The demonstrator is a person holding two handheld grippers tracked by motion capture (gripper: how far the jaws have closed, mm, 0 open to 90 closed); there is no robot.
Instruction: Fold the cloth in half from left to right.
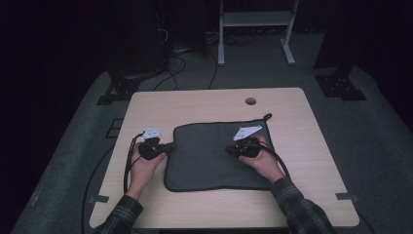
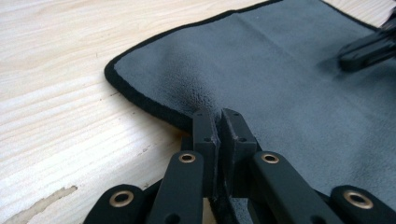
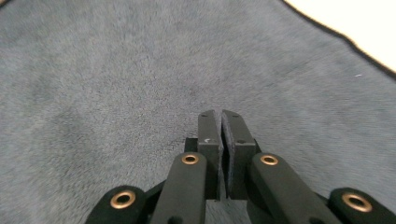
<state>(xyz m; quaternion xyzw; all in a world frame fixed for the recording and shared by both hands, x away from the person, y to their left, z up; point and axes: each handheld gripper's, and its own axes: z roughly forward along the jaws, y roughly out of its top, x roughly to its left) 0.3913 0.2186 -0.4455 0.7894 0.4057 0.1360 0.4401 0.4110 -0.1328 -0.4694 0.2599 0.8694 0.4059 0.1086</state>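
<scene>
Two tongs, left [image 2: 218,112] and right [image 3: 221,113], each clamped tight on the unlabelled grey cloth [image 1: 209,156].

The cloth [image 1: 214,156] is showing up as a dark grey fleece with black piping running round its edge, plus a little black loop at one corner. The table [image 1: 204,105] is looking pale, light wood with a fine grain pattern. Both grippers, the left gripper [image 2: 218,114] and the right gripper [image 3: 220,116], are wearing black jaws with brass-coloured rivets. The person's sleeves [image 1: 302,209] are sporting a dark plaid check.
</scene>
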